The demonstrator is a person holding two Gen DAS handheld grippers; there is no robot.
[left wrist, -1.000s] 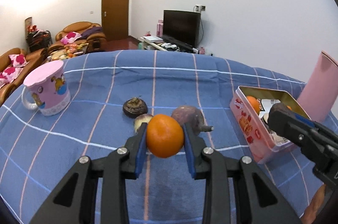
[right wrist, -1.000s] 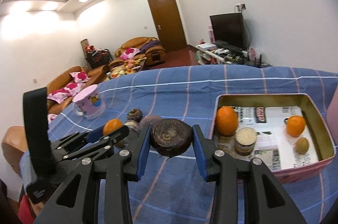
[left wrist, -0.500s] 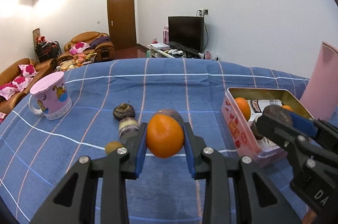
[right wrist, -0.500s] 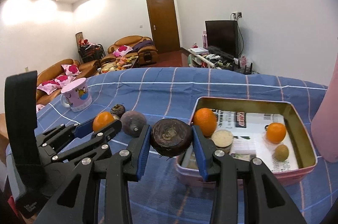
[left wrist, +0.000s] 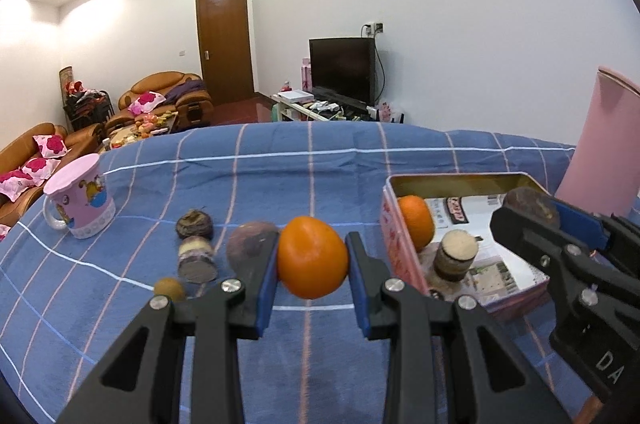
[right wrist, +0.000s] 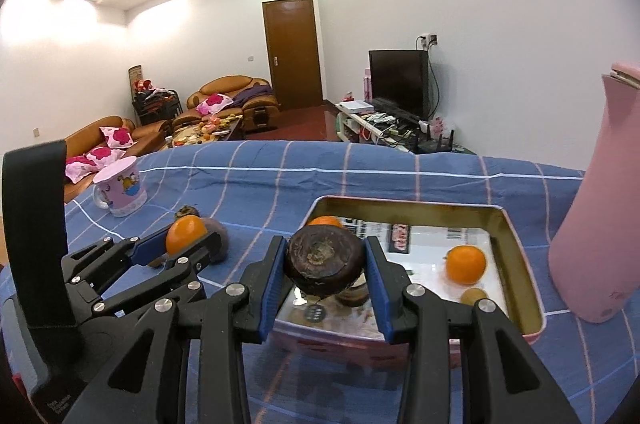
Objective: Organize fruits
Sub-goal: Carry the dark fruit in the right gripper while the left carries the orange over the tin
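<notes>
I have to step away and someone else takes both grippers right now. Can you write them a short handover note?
Left gripper: shut on an orange, above the cloth.
Right gripper: shut on a dark round fruit, over the tin's near edge.
Tin: holds two oranges, a small brown fruit and a cut piece.
Left on the cloth: four pieces beside the pink mug.
Next: drop both held fruits into the tin, then fetch the rest.

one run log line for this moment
left tool: shut on orange | right tool: shut on dark round fruit, over tin | loose fruits on cloth
</notes>
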